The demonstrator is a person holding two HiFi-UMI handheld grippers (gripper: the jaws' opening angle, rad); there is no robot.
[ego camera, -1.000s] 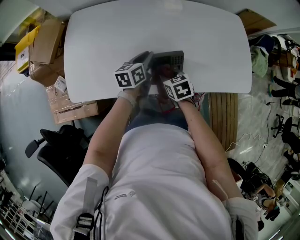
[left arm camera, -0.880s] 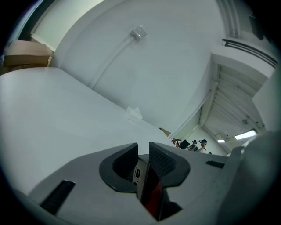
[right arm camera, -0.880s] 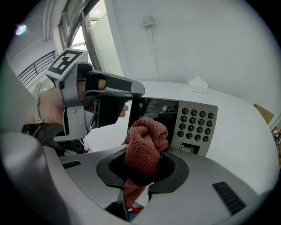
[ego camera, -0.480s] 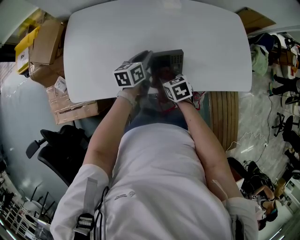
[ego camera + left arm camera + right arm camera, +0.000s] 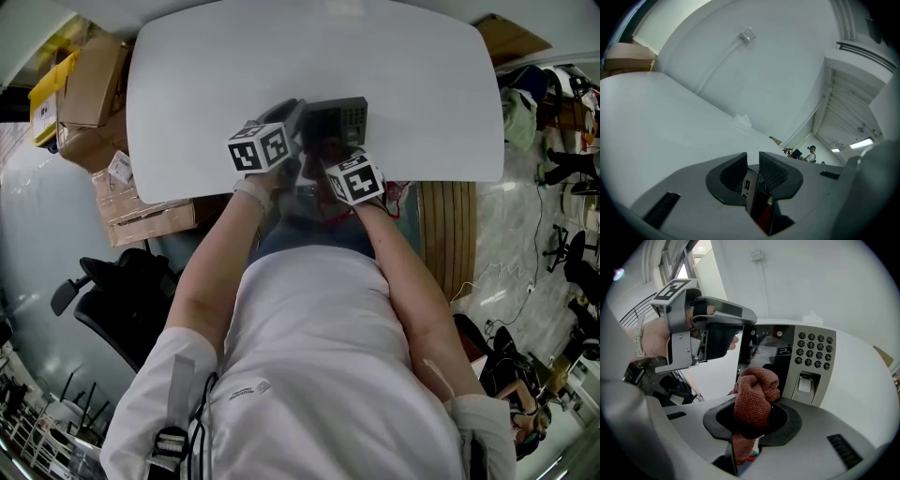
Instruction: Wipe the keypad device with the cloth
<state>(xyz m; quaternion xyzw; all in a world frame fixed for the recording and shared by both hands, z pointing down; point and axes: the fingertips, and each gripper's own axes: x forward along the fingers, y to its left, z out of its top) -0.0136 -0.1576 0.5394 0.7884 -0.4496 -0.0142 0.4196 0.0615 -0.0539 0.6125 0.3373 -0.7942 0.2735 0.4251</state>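
Observation:
The grey keypad device (image 5: 339, 118) stands tilted near the front edge of the white table (image 5: 412, 84). In the right gripper view its number keys (image 5: 814, 349) and the dark screen (image 5: 774, 357) face me. My left gripper (image 5: 296, 120) is shut on the device's left edge; in the left gripper view this thin edge (image 5: 750, 186) with a small port sits between the pads. My right gripper (image 5: 754, 418) is shut on a bunched reddish-brown cloth (image 5: 756, 391), which is at the lower part of the dark screen. Whether it touches I cannot tell.
Cardboard boxes (image 5: 94, 94) are stacked off the table's left side, with a black office chair (image 5: 108, 300) below them. A slatted wooden piece (image 5: 448, 234) stands at the right. A small white object (image 5: 742, 122) lies far back on the table.
The right gripper with the cloth has shifted slightly down and left against the device. The left gripper and the device have stayed still.

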